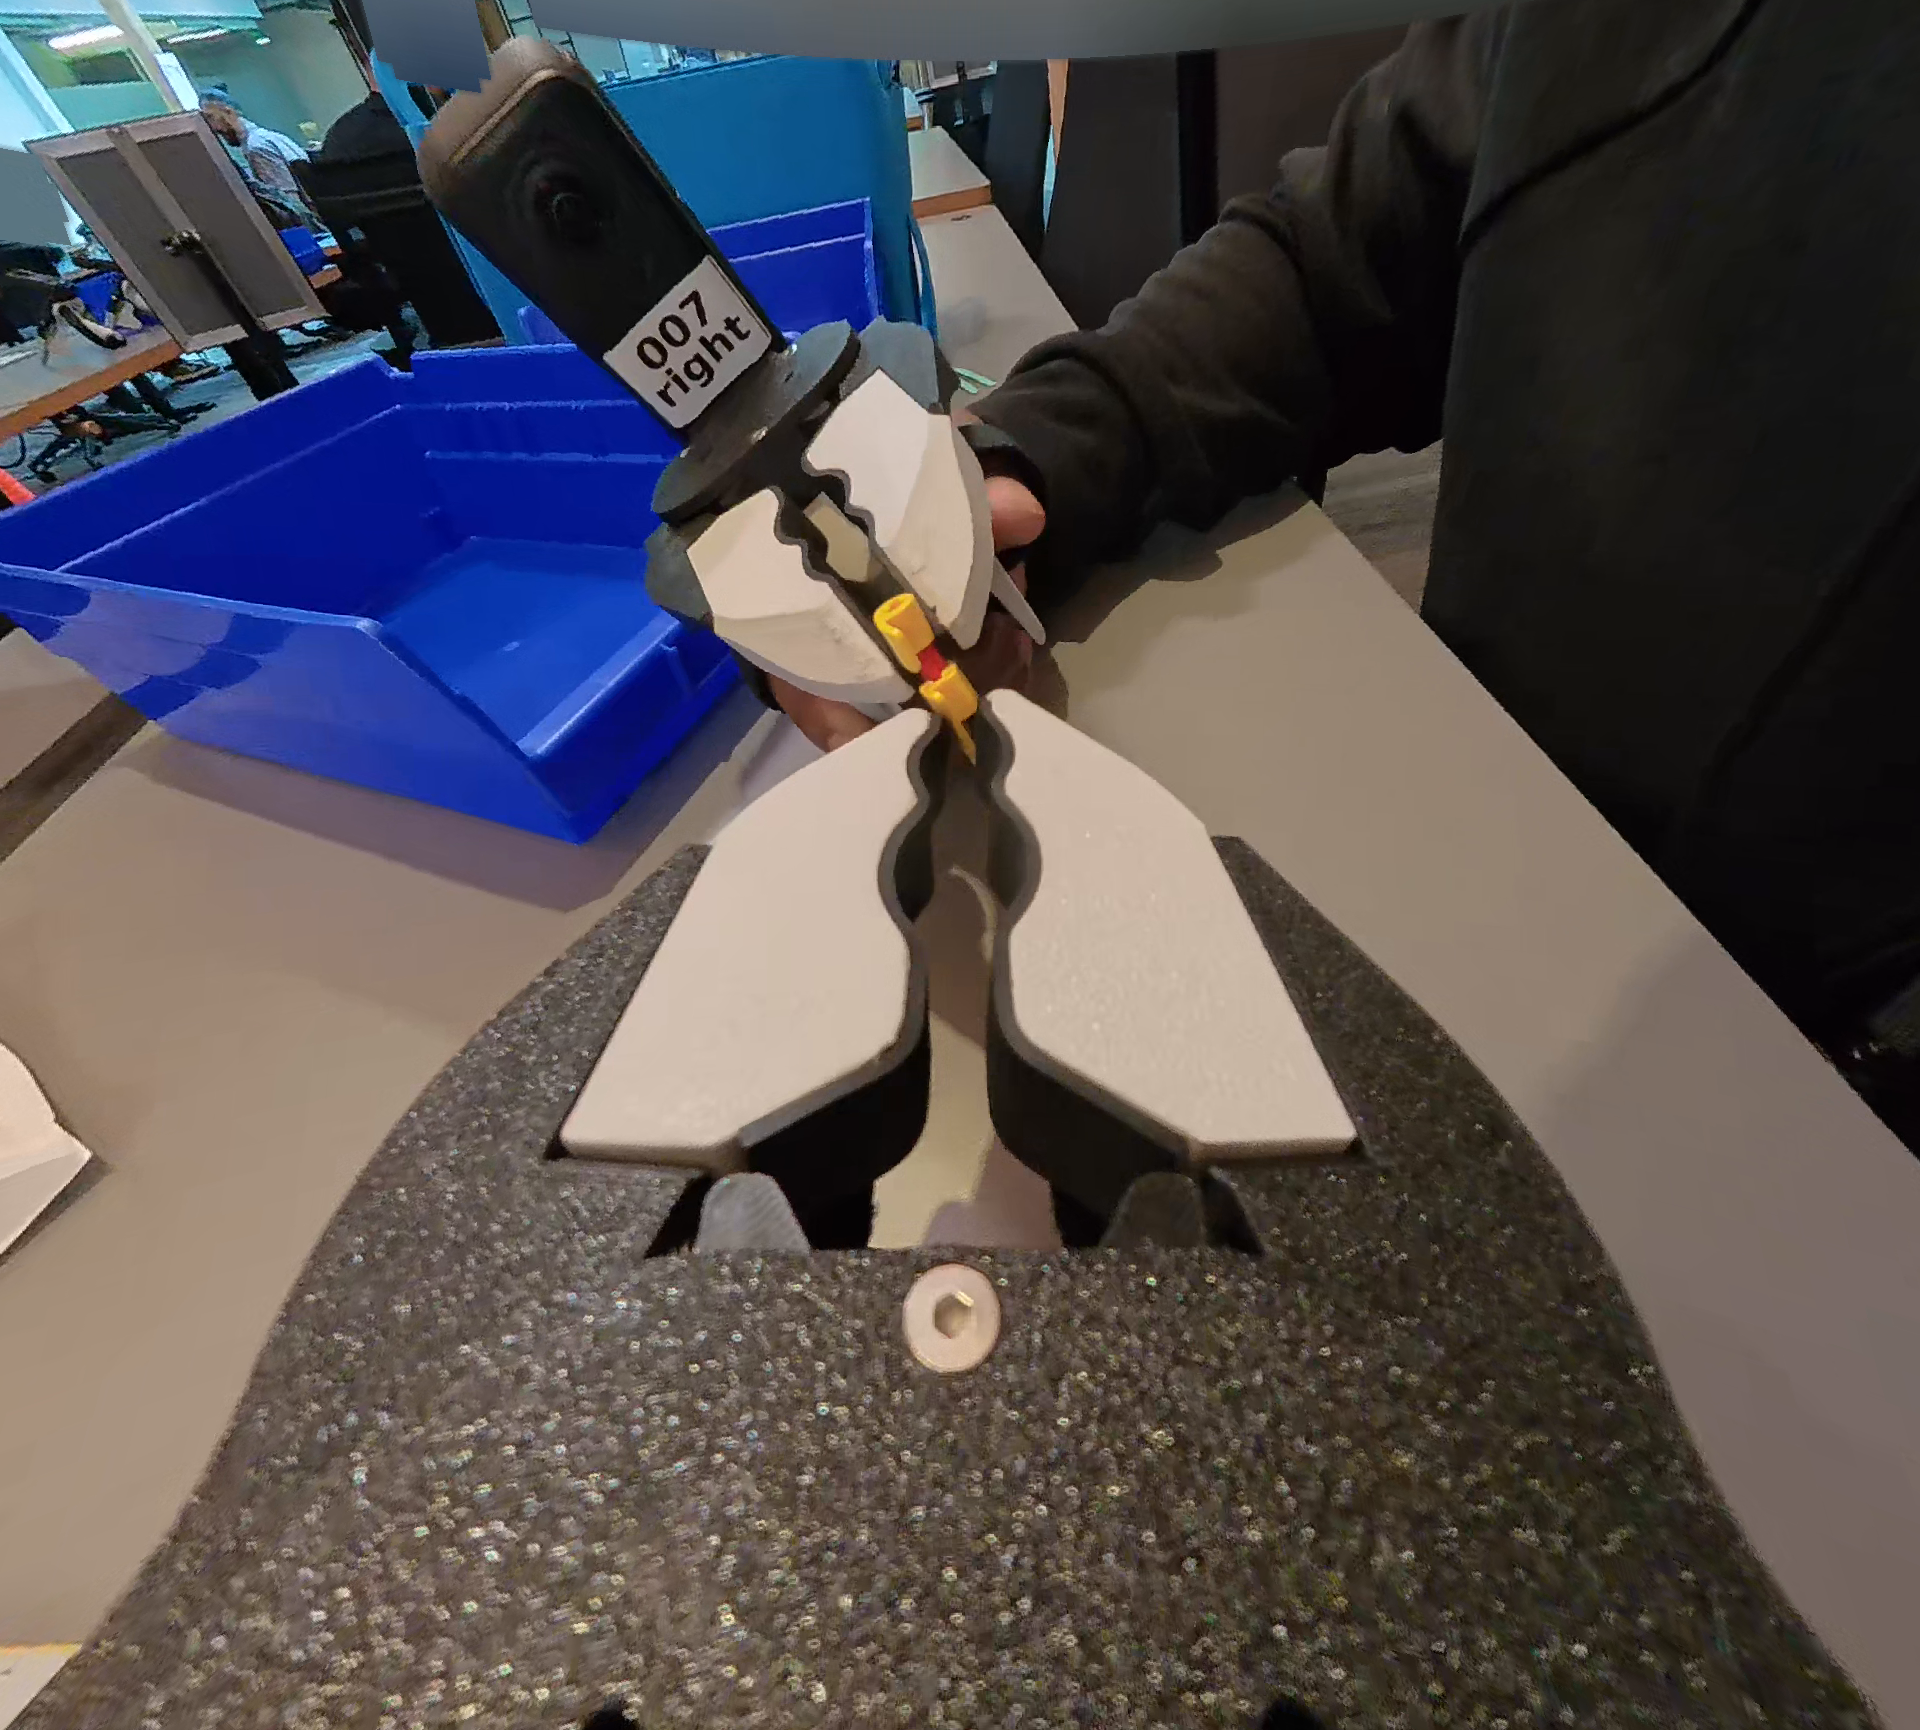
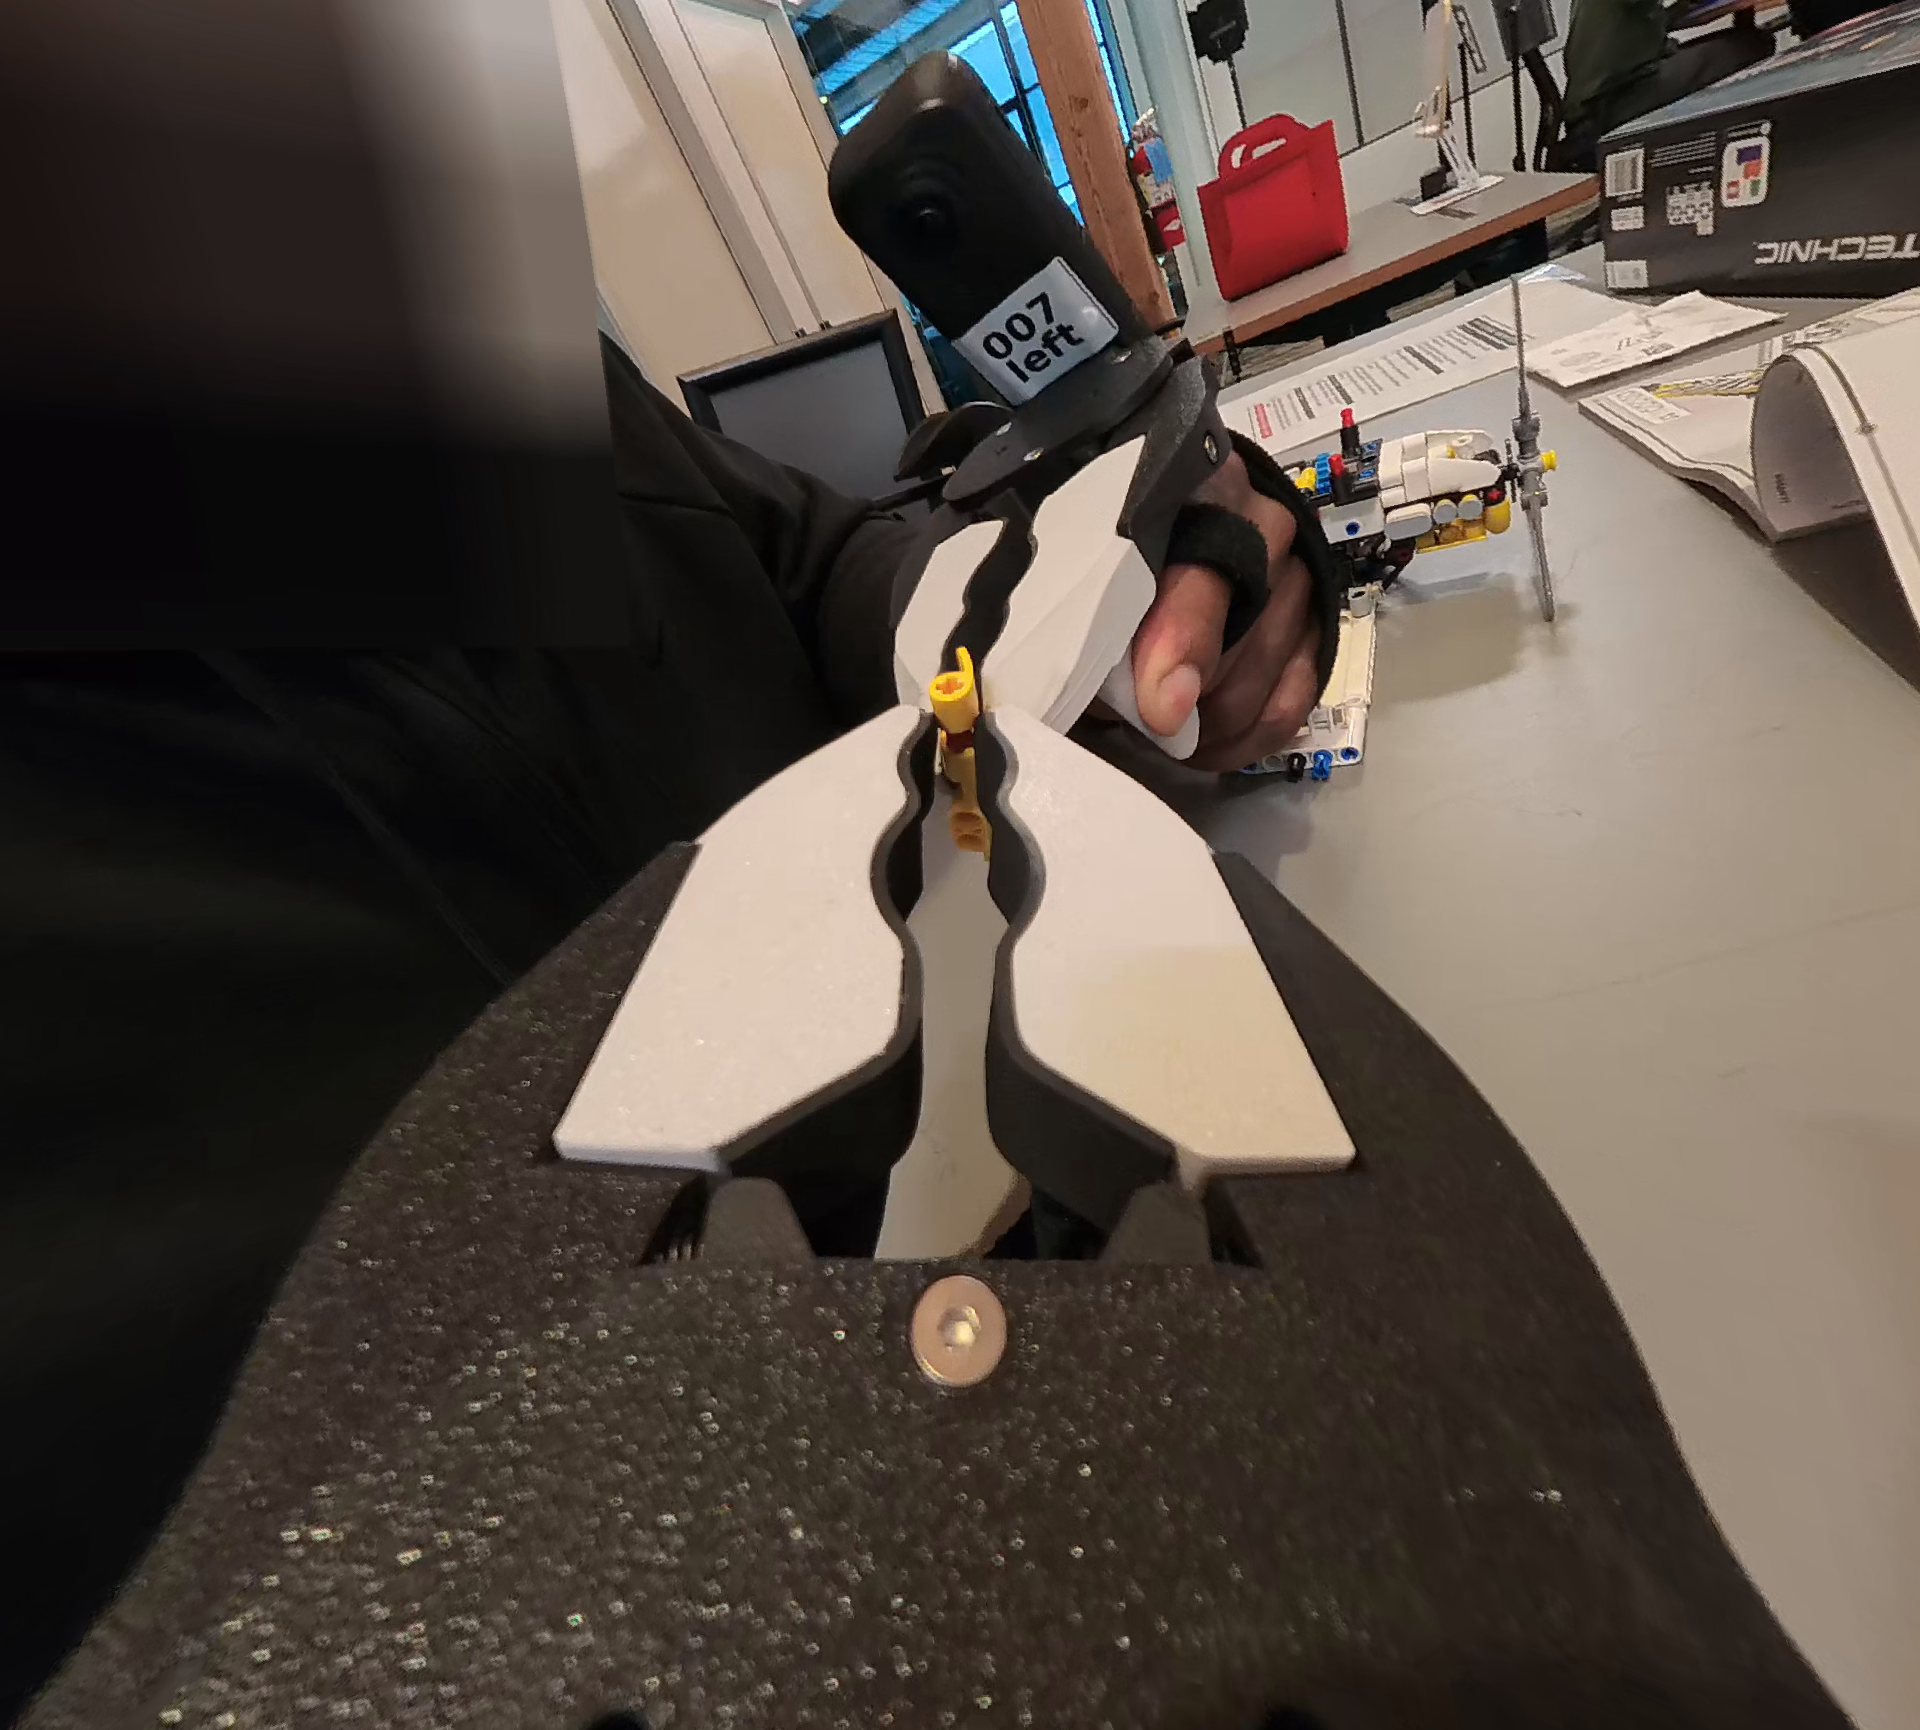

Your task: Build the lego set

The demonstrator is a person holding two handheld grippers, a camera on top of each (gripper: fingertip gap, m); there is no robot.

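Observation:
My two grippers meet tip to tip above the grey table [image 1: 1403, 849]. My left gripper [image 1: 961, 726] is shut on a small yellow connector [image 1: 951, 695], whose thin tab runs back between the pads. A red pin [image 1: 932, 664] joins it to a second yellow connector [image 1: 899, 622], on which my right gripper [image 1: 914, 652] is shut. In the right wrist view my right gripper [image 2: 958, 733] pinches its yellow connector [image 2: 964, 792]. The left gripper [image 2: 961, 681] holds the other yellow piece [image 2: 954, 695] just beyond. A person's hand grips each handle.
A blue bin [image 1: 416, 600] stands at the left, with another [image 1: 800, 267] behind it. A partly built toy-brick model [image 2: 1403, 496], a white beam frame [image 2: 1345, 693], open booklets [image 2: 1766, 454] and a black box [image 2: 1766, 194] are at the right. The person's dark sleeve [image 1: 1299, 309] is close by. Both grippers' tips are close together, under 4 cm apart.

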